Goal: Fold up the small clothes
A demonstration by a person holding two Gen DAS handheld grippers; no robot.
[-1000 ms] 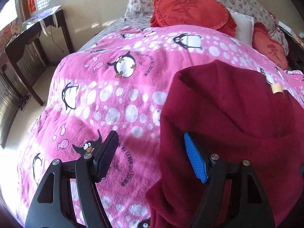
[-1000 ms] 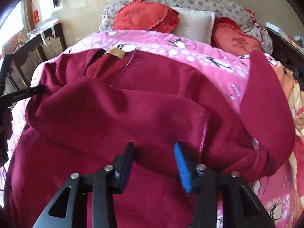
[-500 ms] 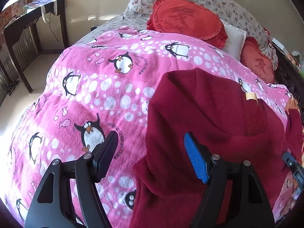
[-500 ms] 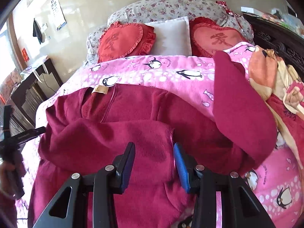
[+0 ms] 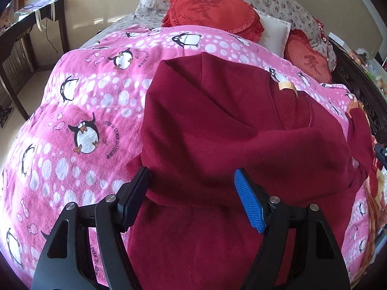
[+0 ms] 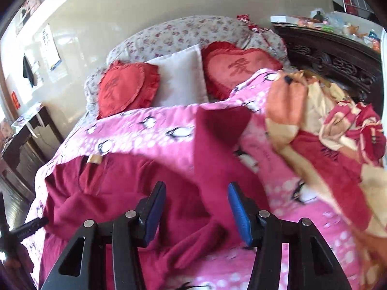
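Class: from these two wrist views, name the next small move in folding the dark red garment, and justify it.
Probably bring the right gripper, open and empty, onto the outstretched sleeve and close on it. The garment's other side already lies folded across the body, while this sleeve still stretches out over the pink blanket.

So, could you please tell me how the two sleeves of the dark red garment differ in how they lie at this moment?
The left sleeve is folded across the body of the dark red garment, while the right sleeve stretches outward over the pink penguin blanket. The left sleeve lies crosswise just beyond the open left hand-held gripper; the right sleeve runs up and away from the open right hand-held gripper. Both are the same dark red fleece, and neither is gripped.
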